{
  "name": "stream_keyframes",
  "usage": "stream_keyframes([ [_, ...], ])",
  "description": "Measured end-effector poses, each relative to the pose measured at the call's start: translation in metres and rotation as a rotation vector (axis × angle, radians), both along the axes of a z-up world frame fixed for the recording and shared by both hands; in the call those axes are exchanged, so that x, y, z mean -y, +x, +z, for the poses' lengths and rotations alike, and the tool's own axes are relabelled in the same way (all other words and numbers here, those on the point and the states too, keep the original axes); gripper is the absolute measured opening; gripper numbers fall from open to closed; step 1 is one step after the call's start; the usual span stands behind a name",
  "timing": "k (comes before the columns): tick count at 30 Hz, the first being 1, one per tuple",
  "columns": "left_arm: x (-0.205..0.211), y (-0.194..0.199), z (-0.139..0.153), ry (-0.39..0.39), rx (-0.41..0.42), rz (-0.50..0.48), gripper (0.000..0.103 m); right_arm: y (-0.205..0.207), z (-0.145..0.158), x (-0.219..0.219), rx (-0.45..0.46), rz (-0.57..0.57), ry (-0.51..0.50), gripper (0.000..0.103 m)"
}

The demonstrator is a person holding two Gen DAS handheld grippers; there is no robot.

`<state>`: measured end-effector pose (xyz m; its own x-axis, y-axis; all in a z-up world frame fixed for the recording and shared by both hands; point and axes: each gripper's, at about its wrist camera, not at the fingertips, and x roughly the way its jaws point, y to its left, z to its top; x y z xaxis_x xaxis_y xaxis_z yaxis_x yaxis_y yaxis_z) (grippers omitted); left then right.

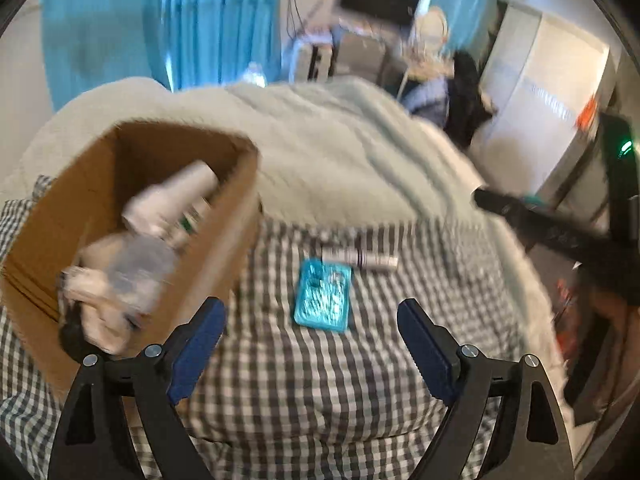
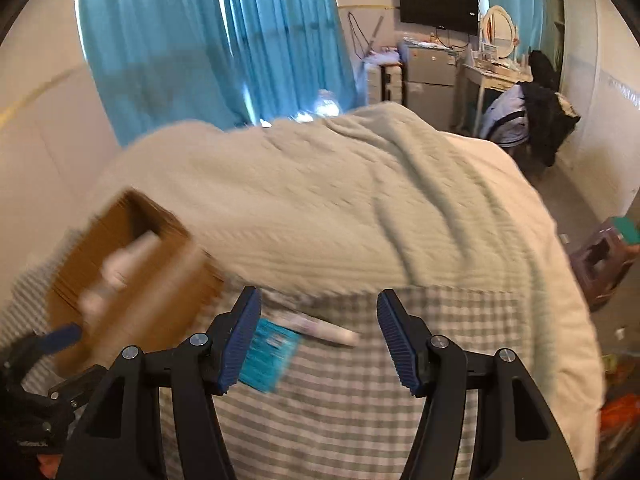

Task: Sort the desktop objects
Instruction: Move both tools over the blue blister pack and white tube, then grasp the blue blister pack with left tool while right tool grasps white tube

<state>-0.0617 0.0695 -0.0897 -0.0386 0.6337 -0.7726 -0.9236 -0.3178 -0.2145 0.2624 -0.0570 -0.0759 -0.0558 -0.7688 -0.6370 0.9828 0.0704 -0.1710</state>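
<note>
Left tool [image 1: 312, 312] hangs over the checked sheet [image 1: 320, 380] of the bed, angled down, blue pads spread wide w/ nothing between them. Right tool [image 2: 319, 304] likewise tilts down over the sheet, pads parted and released, nothing gripped; its dark frame also shows at the right edge of the left view. Both views are motion-blurred.

Left to right: cardboard box [image 1: 224, 216] sits on the sheet at far left, open top, holding white bottles [image 1: 176, 196] and a pale crumpled bundle [image 1: 120, 280]; exact contents too blurred to name. Just right of the box lies a teal blister-type pack [image 1: 323, 300], flat on the sheet, roughly between the left tool's pads but beyond them. Just beyond it, touching or nearly so, lies a slim white tube [image 1: 360, 258] on its side. In the right view the teal pack is partly hidden behind the left pad [image 2: 240, 344]. Behind everything a pale green blanket [image 1: 340, 148] is heaped across the bed. Blue curtains [image 2: 208, 40] and a wall TV [image 2: 438, 2] stand further back.
</note>
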Motion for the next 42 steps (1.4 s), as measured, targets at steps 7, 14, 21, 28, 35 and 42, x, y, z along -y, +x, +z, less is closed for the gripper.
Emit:
stream_keyframes([
  [7,-0.042,0.016,-0.083,-0.166,0.064,0.060,0.090,-0.029,-0.054,0.013,-0.087,0.099,0.103,0.060],
  [14,-0.076,0.022,-0.130,-0.207,0.039,0.097,0.090,-0.024,-0.113,0.056,-0.094,0.191,0.150,0.060],
  [21,-0.099,0.019,-0.156,-0.239,0.029,0.091,0.089,-0.005,-0.154,0.101,-0.123,0.233,0.234,0.060],
  [28,-0.100,0.035,-0.157,-0.241,-0.018,0.015,0.077,-0.012,-0.169,0.091,-0.119,0.217,0.334,0.032],
  [35,-0.071,0.034,-0.144,-0.241,0.055,-0.049,0.075,-0.042,-0.148,0.030,-0.102,0.137,0.379,0.023],
  [42,-0.028,0.029,-0.109,-0.215,0.073,-0.083,0.074,-0.045,-0.146,-0.042,-0.098,0.128,0.484,0.022],
])
